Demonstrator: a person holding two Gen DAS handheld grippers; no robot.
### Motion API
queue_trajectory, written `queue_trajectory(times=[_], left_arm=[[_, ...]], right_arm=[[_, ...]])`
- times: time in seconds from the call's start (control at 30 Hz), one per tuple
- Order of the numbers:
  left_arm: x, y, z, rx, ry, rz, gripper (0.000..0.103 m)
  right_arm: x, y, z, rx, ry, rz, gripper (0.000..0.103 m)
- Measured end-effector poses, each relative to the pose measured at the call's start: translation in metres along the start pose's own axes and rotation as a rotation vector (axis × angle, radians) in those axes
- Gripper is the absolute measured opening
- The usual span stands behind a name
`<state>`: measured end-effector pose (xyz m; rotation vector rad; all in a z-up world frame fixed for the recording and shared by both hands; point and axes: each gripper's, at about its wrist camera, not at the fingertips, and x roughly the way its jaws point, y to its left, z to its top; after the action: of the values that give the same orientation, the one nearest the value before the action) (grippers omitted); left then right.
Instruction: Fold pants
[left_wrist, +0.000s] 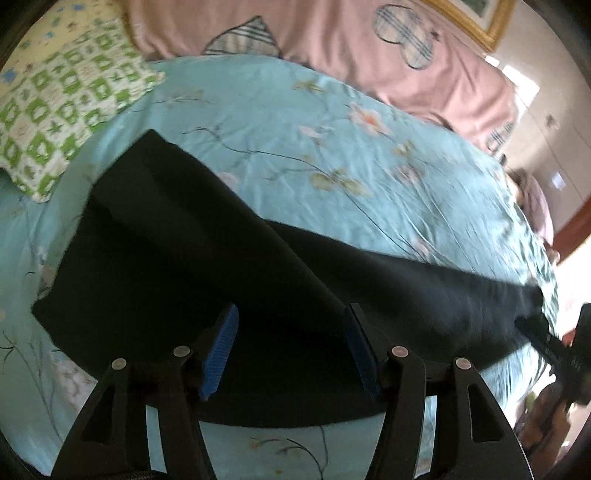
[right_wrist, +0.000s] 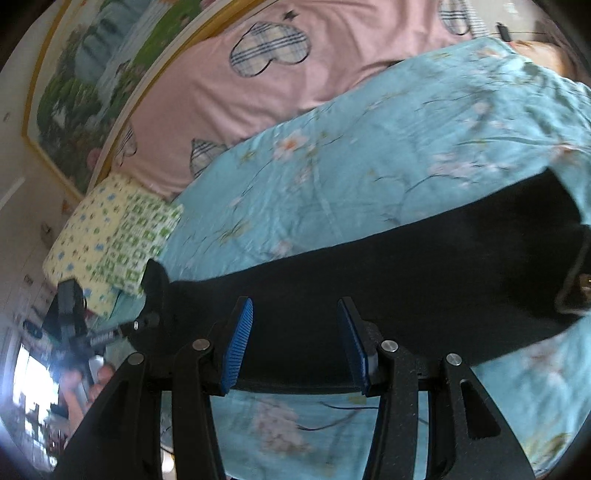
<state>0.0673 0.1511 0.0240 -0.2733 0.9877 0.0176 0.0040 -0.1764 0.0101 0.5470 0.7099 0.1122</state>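
Black pants lie spread across a light blue floral bedspread. In the left wrist view my left gripper is open, its blue pads apart just above the pants' near edge, holding nothing. One leg stretches right to the other gripper at the bed's edge. In the right wrist view the pants run from left to right. My right gripper is open above their near edge, empty. The left gripper shows at the far left by the pants' end.
A green and white patterned pillow lies at the bed's left, also in the right wrist view. A pink blanket with plaid patches lies along the back. A framed picture hangs on the wall.
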Motion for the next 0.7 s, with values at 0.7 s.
queue_trajectory(times=[0.7], left_arm=[[0.046,0.028,0.087,-0.096,0.175,0.277,0.066]], right_arm=[[0.074,0.08,-0.009,-0.264,0.215,0.185,0.05]])
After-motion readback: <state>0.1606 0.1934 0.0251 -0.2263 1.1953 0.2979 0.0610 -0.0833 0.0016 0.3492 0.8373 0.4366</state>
